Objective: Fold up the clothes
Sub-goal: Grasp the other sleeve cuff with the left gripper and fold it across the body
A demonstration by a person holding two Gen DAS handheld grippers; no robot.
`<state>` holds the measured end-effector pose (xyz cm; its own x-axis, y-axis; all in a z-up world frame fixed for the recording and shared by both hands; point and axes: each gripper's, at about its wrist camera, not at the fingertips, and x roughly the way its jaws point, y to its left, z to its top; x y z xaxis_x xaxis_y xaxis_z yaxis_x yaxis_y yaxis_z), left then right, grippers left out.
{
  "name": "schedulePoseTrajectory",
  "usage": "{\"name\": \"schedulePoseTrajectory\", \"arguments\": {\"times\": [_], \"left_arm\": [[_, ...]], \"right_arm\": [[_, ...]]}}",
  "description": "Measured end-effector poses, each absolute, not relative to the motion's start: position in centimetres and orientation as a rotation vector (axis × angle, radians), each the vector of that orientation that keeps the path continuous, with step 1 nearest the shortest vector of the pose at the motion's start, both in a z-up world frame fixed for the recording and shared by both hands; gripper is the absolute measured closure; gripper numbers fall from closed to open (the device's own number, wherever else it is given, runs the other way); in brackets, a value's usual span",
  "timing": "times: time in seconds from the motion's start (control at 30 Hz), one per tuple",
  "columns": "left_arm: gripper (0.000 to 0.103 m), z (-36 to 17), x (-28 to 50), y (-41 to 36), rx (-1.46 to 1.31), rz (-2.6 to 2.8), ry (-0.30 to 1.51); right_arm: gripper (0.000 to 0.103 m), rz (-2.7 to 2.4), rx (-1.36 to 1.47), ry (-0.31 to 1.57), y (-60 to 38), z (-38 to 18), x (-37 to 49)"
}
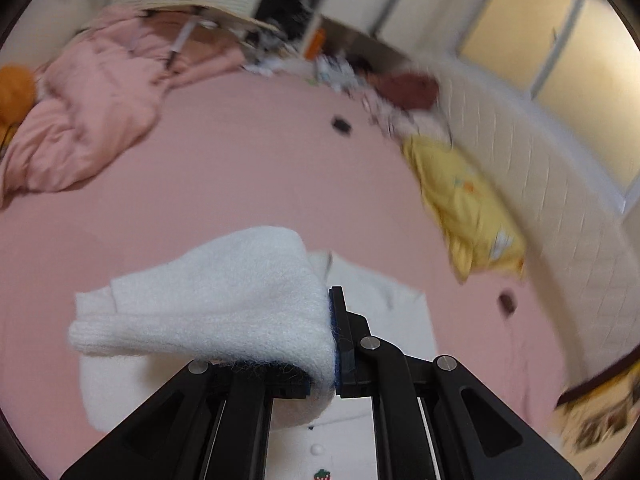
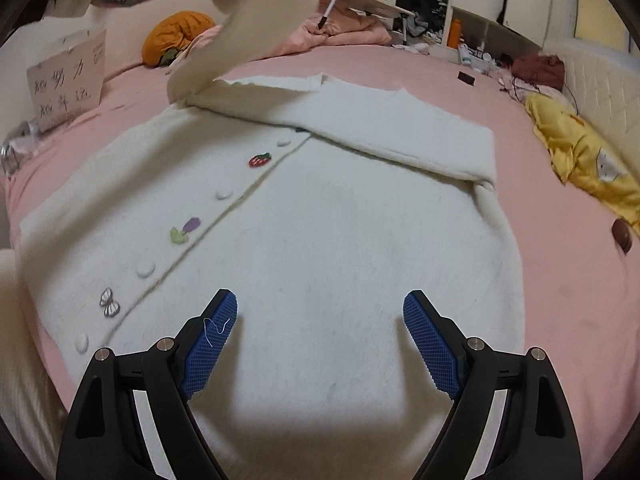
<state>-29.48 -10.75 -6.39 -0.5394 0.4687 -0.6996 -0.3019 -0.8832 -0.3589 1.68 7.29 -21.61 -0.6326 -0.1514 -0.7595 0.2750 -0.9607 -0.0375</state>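
On the pink bed sheet [image 2: 540, 280] the white cardigan [image 2: 304, 240] lies flat. Your left gripper [image 1: 334, 360] is clamped on its sleeve [image 1: 224, 300], lifted at 11 o'clock. Your right gripper [image 2: 320, 320] hangs wide, empty, at 6 o'clock.

Right gripper [image 2: 320, 340] with black angular linkage arms, silver pivot screws, blue ribbed fingertip pads [image 2: 432, 348]

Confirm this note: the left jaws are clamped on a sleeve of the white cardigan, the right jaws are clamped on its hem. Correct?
Not quite. The right gripper is open and holds nothing, poised above the white cardigan, as the right wrist view shows. The left gripper is indeed shut on the sleeve.
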Motion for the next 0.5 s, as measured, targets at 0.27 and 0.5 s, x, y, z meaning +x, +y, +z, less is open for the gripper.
{"name": "schedulePoseTrajectory", "arguments": {"times": [0.27, 0.5], "left_arm": [[0.095, -11.5, -27.1, -1.5, -1.257, 2.265, -0.063], [0.095, -14.9, -26.0, 2.6, -1.298, 2.236, 0.029]], "right_arm": [[0.018, -2.62, 1.23, 0.104, 8.7, -21.9, 0.6], [0.018, -2.617, 1.27, 0.029, 9.6, -22.3, 0.0]]}}
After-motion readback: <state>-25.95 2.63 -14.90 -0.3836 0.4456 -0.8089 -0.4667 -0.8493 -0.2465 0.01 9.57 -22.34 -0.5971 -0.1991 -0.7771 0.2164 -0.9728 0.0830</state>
